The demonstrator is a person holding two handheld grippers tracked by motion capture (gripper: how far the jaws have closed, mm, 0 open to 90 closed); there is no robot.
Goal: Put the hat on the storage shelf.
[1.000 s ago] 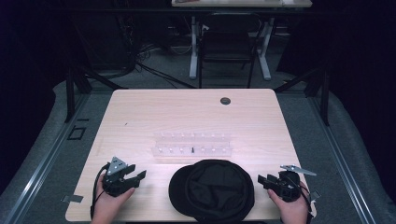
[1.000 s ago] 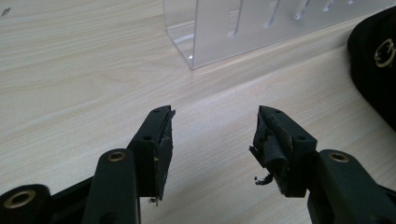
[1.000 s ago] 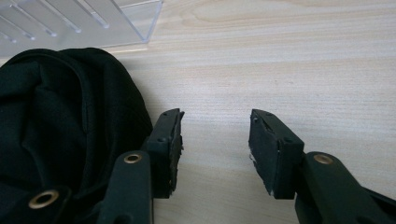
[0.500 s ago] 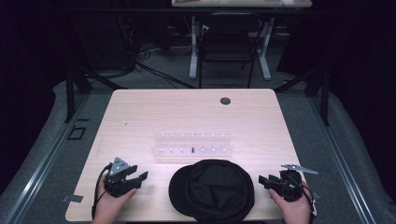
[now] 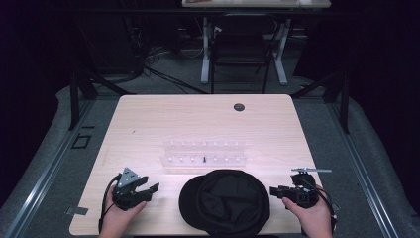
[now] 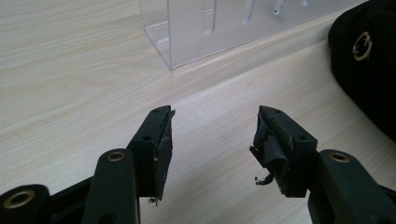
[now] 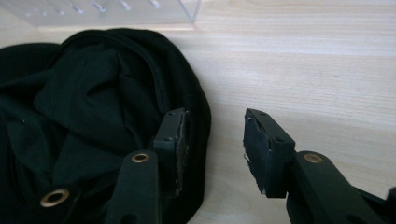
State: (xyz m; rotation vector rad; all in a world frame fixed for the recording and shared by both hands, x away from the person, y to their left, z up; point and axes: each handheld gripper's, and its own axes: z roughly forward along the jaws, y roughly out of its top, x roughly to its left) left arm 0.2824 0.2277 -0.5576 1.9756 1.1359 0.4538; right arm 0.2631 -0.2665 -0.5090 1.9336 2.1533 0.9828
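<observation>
Right hand-held gripper (image 5: 275, 190), jaws apart and just been closing on nothing, has lifted beside the black cap (image 5: 225, 202).

A clear acrylic rack (image 5: 204, 153) stands mid-table (image 5: 148, 119); beyond, a dark chair (image 5: 241, 54) on grey floor.

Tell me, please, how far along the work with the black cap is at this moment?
Nothing looks done: the black cap lies on the table, in front of the clear rack. In hand: the right gripper sits at the cap's edge; its jaws have just been closing, gripping nothing. The left gripper is open beside it. Gripping and moving it remain.
</observation>
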